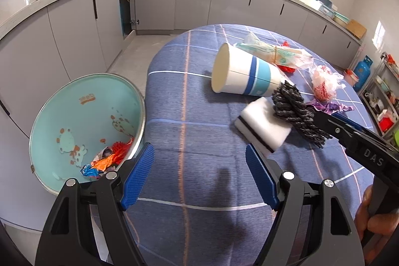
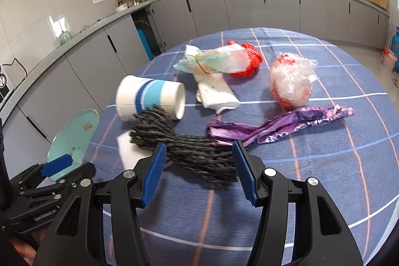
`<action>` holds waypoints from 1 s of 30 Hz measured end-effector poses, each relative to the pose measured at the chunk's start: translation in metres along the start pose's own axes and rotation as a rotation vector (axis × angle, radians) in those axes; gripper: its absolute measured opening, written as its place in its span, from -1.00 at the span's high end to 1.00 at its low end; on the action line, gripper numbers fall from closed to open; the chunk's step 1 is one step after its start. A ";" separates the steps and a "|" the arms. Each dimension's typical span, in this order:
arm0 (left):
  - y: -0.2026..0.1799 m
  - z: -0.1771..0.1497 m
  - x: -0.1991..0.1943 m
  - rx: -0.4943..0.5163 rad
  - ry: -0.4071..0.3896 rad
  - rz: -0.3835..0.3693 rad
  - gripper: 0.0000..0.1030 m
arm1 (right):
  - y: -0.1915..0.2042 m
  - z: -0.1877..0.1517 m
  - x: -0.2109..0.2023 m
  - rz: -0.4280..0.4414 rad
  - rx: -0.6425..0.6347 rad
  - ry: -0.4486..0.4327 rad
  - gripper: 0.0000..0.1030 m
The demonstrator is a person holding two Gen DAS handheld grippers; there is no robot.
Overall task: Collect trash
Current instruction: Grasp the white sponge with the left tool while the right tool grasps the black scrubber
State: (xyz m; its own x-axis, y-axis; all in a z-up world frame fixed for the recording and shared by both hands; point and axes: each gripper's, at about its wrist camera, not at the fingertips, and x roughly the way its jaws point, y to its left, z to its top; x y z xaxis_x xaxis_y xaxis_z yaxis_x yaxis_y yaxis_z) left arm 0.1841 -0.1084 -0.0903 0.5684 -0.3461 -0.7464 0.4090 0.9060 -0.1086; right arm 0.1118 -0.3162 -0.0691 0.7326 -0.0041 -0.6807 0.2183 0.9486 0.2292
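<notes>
My right gripper (image 2: 199, 172) is shut on a dark grey bundle of twisted yarn (image 2: 184, 148), which spans its blue pads; in the left wrist view the bundle (image 1: 294, 109) hangs over a white sponge (image 1: 261, 126). My left gripper (image 1: 199, 176) stands open over the blue checked tablecloth (image 1: 187, 116), nothing between its fingers. A teal basin (image 1: 82, 111) at the table's left edge holds crumpled orange and red wrappers (image 1: 112, 158). On its side lies a white paper cup with blue bands (image 2: 149, 97). Behind it are a tied printed bag (image 2: 214, 61), a white tissue (image 2: 217, 91), a red bag (image 2: 249, 59), a clear bag of red-white scraps (image 2: 290, 81) and a purple wrapper (image 2: 281, 127).
Grey kitchen cabinets ring the round table, one door standing ajar (image 1: 124, 9). A blue gas cylinder (image 1: 362, 71) and a metal shelf rack (image 1: 384, 101) stand at the right. A hand (image 1: 374, 216) grips the right tool's handle.
</notes>
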 end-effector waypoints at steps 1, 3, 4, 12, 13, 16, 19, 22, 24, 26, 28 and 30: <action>-0.003 0.000 0.001 0.005 0.002 0.000 -0.44 | -0.003 0.000 0.003 -0.001 -0.001 0.014 -0.08; -0.007 0.000 0.003 0.010 0.007 -0.001 -0.44 | -0.004 -0.001 0.008 0.007 -0.011 0.041 -0.08; -0.008 0.000 0.004 0.013 0.010 -0.001 -0.44 | -0.004 -0.001 0.010 0.012 -0.014 0.048 -0.08; -0.016 0.001 0.005 0.023 0.016 0.014 -0.44 | -0.001 -0.001 0.026 0.012 -0.050 0.101 -0.18; -0.016 0.002 0.005 0.020 0.019 0.017 -0.44 | -0.001 -0.001 0.025 0.014 -0.051 0.103 -0.18; -0.018 0.002 0.007 0.021 0.025 0.020 -0.44 | -0.002 -0.003 0.018 0.023 -0.048 0.090 -0.18; -0.022 0.003 0.009 0.026 0.029 0.019 -0.44 | -0.006 -0.003 0.008 0.052 -0.036 0.070 -0.18; -0.026 0.003 0.011 0.031 0.032 0.015 -0.44 | -0.008 -0.002 0.004 0.106 -0.034 0.085 -0.18; -0.028 0.003 0.013 0.037 0.036 0.014 -0.44 | -0.008 -0.001 0.007 0.113 -0.050 0.102 -0.17; -0.030 0.002 0.014 0.038 0.039 0.012 -0.44 | -0.007 0.000 0.013 0.113 -0.070 0.124 -0.17; -0.031 0.002 0.014 0.039 0.042 0.013 -0.44 | -0.003 0.000 0.023 0.097 -0.101 0.147 -0.18; -0.031 0.002 0.014 0.039 0.042 0.015 -0.44 | -0.002 0.000 0.027 0.075 -0.121 0.145 -0.09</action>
State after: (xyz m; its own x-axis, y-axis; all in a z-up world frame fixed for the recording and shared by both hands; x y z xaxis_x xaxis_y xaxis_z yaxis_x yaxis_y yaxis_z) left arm 0.1811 -0.1425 -0.0959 0.5445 -0.3213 -0.7748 0.4287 0.9006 -0.0722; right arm 0.1305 -0.3186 -0.0879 0.6414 0.1058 -0.7599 0.0808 0.9756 0.2041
